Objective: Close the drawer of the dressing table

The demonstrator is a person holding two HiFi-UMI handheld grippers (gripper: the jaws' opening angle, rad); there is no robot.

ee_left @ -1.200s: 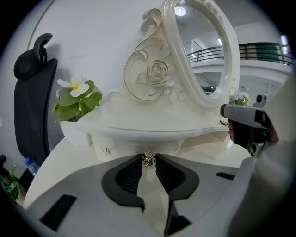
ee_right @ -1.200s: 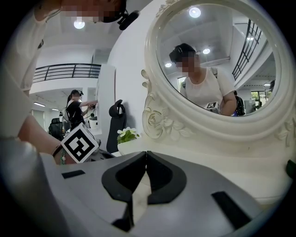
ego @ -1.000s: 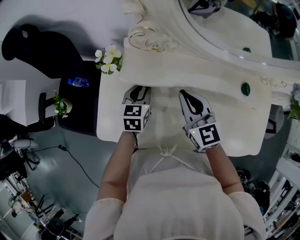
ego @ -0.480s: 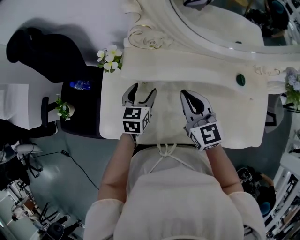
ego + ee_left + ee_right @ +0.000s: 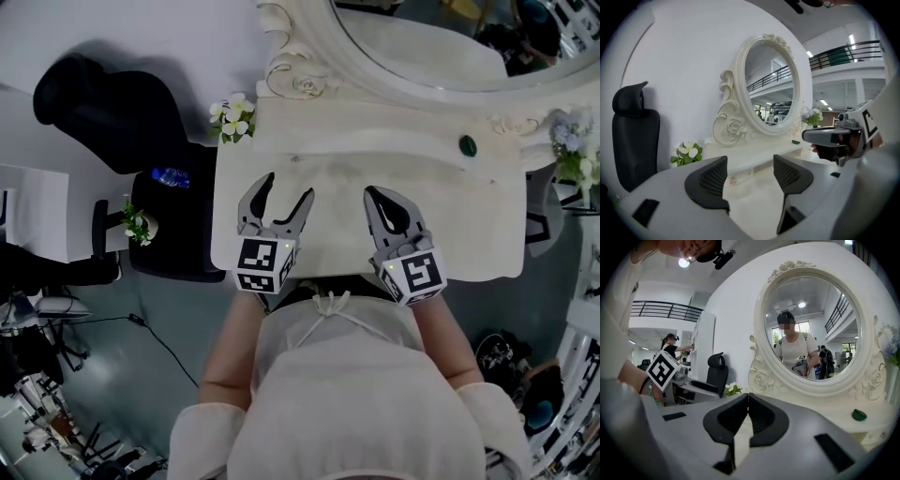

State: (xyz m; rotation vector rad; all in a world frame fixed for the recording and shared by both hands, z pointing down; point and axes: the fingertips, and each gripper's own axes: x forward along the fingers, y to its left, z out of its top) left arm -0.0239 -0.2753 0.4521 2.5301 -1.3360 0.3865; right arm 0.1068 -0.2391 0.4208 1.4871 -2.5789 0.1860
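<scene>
The cream dressing table [image 5: 469, 225] lies below me, with its oval mirror [image 5: 422, 47] at the back. No drawer juts out past its front edge in the head view; the drawer front is hidden under the top. My left gripper [image 5: 286, 192] hovers over the left part of the tabletop. Its jaws are opening, with nothing between them [image 5: 750, 177]. To its right, over the middle of the tabletop, my right gripper [image 5: 377, 194] is shut and empty [image 5: 746, 404]. A small ornate knob [image 5: 733, 180] shows on the table's raised back ledge.
White flowers [image 5: 232, 117] stand at the table's back left corner and a small green object [image 5: 467, 145] lies at the back right. A black office chair [image 5: 103, 103] and a dark side stand with a water bottle [image 5: 169, 175] are to the left.
The left jaws have gone from nearly shut to wide apart. Both grippers have lifted off the tabletop and drawn back a little toward the person.
</scene>
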